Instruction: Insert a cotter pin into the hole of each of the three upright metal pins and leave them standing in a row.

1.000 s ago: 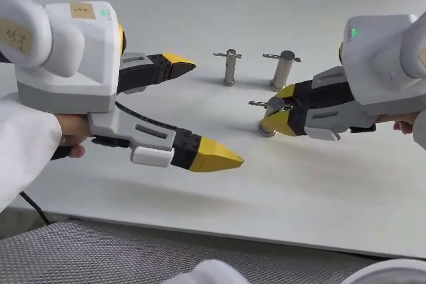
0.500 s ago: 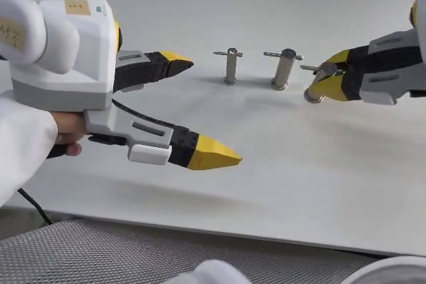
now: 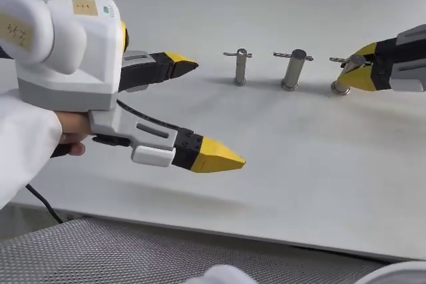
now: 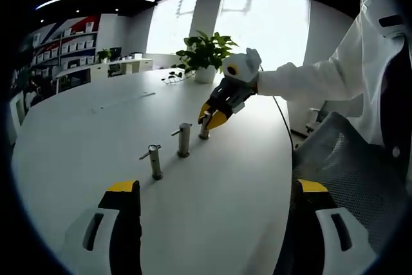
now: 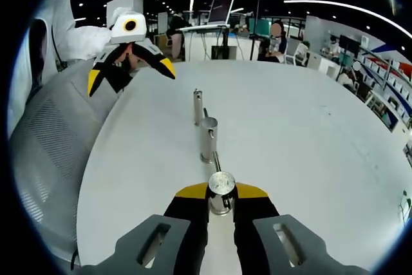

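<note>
Right gripper (image 3: 349, 71) — half out of frame — around rightmost pin (image 3: 340, 88)

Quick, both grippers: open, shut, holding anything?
Left gripper: open, holding nothing.
Right gripper: shut on the upright silver metal pin at the row's end.

I see a large white oval table (image 4: 77, 133) in a bright open office, tall windows (image 4: 257, 24) behind a potted plant (image 4: 205, 53), shelving (image 4: 71, 46) along one wall, and a grey mesh chair (image 3: 133, 257) nearby.
</note>
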`<state>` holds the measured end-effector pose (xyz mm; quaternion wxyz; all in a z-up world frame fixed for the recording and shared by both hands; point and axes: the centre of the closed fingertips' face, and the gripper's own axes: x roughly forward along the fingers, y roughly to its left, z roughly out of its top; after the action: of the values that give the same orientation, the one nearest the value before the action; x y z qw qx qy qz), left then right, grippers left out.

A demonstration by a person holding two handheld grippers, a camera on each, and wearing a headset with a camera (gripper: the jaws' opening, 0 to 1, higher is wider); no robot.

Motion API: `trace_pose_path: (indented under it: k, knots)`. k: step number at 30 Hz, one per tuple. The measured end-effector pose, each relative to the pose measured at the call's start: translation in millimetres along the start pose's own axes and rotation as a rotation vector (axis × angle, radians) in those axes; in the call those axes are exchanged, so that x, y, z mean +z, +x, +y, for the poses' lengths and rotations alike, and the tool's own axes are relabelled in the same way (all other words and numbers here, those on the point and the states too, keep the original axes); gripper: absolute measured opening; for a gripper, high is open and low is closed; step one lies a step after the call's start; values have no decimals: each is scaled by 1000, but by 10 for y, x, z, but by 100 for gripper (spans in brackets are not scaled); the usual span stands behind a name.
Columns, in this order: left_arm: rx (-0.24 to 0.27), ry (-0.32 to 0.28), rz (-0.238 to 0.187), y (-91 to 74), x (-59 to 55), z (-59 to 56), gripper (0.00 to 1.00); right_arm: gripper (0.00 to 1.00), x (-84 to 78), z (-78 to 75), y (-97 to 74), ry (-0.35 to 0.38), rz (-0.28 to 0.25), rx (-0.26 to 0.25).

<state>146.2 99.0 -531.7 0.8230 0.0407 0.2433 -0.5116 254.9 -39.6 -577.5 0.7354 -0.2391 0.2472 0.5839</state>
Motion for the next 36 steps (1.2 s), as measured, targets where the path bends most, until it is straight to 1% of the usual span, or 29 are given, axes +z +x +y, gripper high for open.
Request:
trace_pose_path:
  k: [4,7,10,12,22,23,24,27,29,30,31,32,34,35,36]
  knots:
    - [-6,1,5,9,-6,-26,99,8,-18,-1,4,13,-1,0]
    - [-4,-1,12,18,-18,-28,99,8,-24,-21,7,33,-14,-3]
    - [-6,0,13,22,-17,-33,99,8,-15,4,6,41,-21,6]
    - [-6,-1,14,23,-19,-34,99,8,-8,37,9,37,-26,11]
    - [-6,0,27,35,-36,-53,99,9,-30,1,9,32,-39,8]
    - [-8,-2,26,28,-45,-36,99,9,-26,-1,10,40,-40,8]
    - [-8,-2,27,15,-59,-7,99,9,-25,-3,11,30,-41,8]
    - [-9,1,25,-27,-98,86,99,9,-22,0,13,30,-40,5]
    - [-11,-1,26,-39,-109,112,99,10,-28,-2,15,37,-39,3]
    - [-11,-1,27,-16,-90,65,99,11,-76,-5,29,37,-15,-4]
    - [-10,-1,28,-10,-84,52,99,15,-104,-10,35,35,-4,-11]
    - [-9,0,29,7,-66,14,99,22,-129,-25,36,38,-4,-24]
    - [-6,-2,28,-8,-74,39,99,31,-130,-46,25,57,-15,-45]
    - [-4,-5,27,-18,-81,59,99,34,-127,-43,9,72,-13,-54]
    - [-3,-5,25,-32,-90,82,99,36,-125,-40,-9,72,-14,-62]
